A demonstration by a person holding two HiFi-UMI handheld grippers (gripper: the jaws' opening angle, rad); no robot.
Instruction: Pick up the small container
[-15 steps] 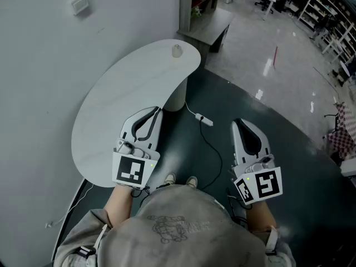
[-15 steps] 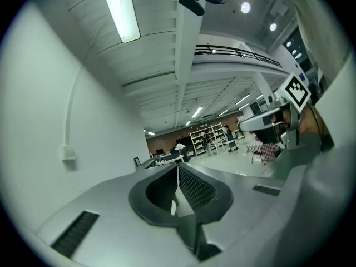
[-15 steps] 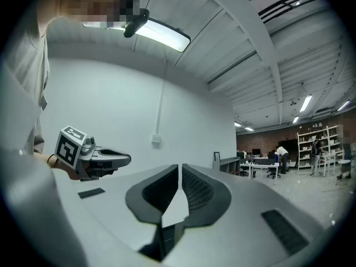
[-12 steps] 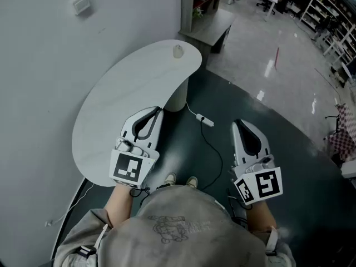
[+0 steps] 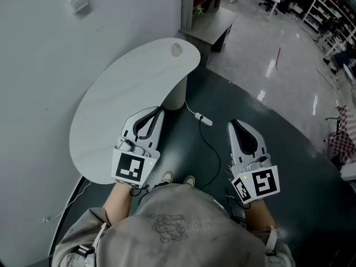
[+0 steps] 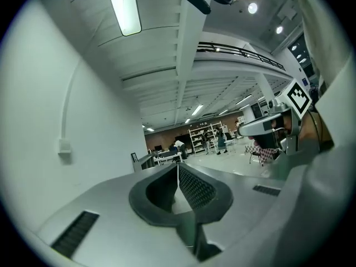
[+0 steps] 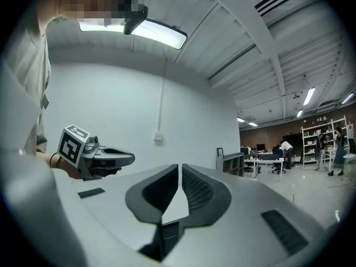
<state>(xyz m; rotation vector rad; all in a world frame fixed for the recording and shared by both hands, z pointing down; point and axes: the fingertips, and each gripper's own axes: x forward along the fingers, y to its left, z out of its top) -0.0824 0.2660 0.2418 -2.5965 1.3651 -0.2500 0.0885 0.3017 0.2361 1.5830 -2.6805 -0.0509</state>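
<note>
A small pale container (image 5: 177, 50) stands near the far end of the curved white table (image 5: 111, 121). My left gripper (image 5: 158, 111) hovers over the table's near right edge, jaws shut and empty, well short of the container. My right gripper (image 5: 233, 124) is held over the dark floor to the right of the table, also shut and empty. Both gripper views point level across the room: the left gripper (image 6: 178, 168) and the right gripper (image 7: 179, 168) show closed jaws with nothing between them. The container does not appear in either gripper view.
A white wall (image 5: 39, 65) borders the table's left side. The table's pedestal (image 5: 175, 96) stands on a dark floor mat (image 5: 289, 166), with a white cable and plug (image 5: 201, 118) trailing across it. A grey cabinet (image 5: 208, 24) and shelving (image 5: 328, 10) stand farther back.
The view shifted slightly. Both grippers stay about where they were, shut, with the right one drifting a little to the left.
</note>
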